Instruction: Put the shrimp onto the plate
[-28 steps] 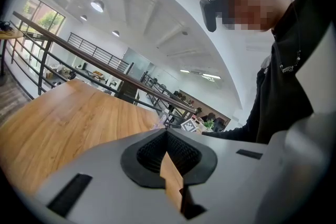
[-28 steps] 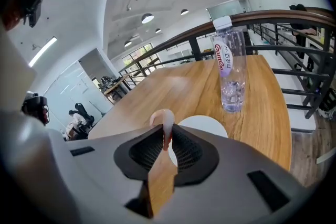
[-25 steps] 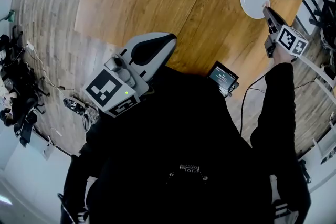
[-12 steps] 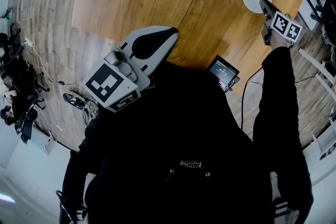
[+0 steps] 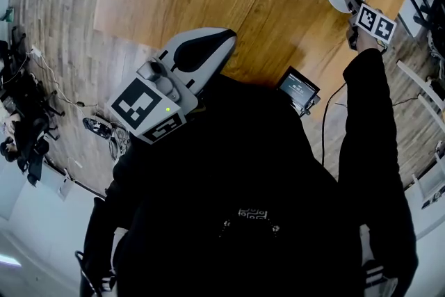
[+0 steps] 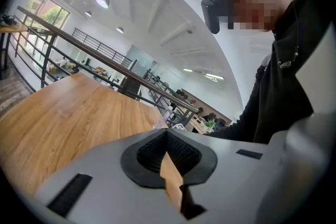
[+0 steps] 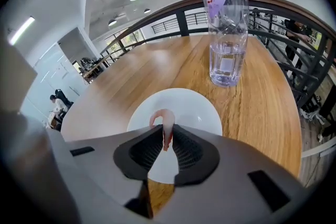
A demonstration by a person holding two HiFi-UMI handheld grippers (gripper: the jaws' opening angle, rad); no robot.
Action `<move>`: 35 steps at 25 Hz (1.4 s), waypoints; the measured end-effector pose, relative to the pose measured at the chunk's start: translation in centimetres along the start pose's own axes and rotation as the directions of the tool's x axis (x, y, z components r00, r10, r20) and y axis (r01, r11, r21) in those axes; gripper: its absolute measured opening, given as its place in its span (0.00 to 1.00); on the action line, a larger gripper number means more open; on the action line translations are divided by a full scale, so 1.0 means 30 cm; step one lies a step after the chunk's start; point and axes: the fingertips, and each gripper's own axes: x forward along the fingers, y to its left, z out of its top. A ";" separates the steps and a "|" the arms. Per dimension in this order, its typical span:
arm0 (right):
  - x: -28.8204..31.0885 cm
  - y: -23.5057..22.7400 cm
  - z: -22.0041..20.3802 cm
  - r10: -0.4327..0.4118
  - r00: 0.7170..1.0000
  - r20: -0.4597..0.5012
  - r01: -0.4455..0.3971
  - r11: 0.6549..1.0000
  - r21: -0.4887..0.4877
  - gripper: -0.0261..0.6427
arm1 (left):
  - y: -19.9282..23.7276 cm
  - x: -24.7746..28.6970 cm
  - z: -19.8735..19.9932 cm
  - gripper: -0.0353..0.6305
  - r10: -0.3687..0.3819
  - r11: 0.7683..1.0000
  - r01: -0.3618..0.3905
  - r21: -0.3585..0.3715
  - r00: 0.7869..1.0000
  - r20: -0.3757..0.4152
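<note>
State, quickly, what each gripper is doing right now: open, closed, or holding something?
Left gripper: closed, nothing held.
Right gripper: closed on the shrimp, over the plate.

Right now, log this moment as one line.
right gripper: shut on shrimp | shrimp: over plate | left gripper: shut, empty

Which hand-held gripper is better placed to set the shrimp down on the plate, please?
Right: the right hand-held gripper holds the shrimp over the white plate. The left hand-held gripper is shut, empty, back by the person's body.
</note>
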 end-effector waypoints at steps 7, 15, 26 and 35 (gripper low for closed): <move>0.015 -0.003 -0.013 -0.013 0.999 -0.048 0.012 1.000 -0.019 0.14 | 0.007 -0.002 -0.010 0.06 -0.002 1.000 0.002 -0.023 1.000 -0.001; 0.011 0.012 -0.030 0.007 0.999 -0.034 -0.007 1.000 0.010 0.20 | -0.009 0.004 -0.026 0.06 -0.011 0.999 0.011 -0.032 1.000 -0.005; -0.043 0.060 0.058 -0.001 1.000 0.024 0.001 1.000 -0.011 0.23 | 0.025 -0.005 0.009 0.06 -0.035 0.999 0.035 -0.016 0.999 0.001; -0.207 0.177 0.116 0.104 0.983 0.150 -0.106 0.994 0.002 0.11 | -0.013 -0.002 0.051 0.06 -0.099 0.994 0.099 0.042 0.995 -0.010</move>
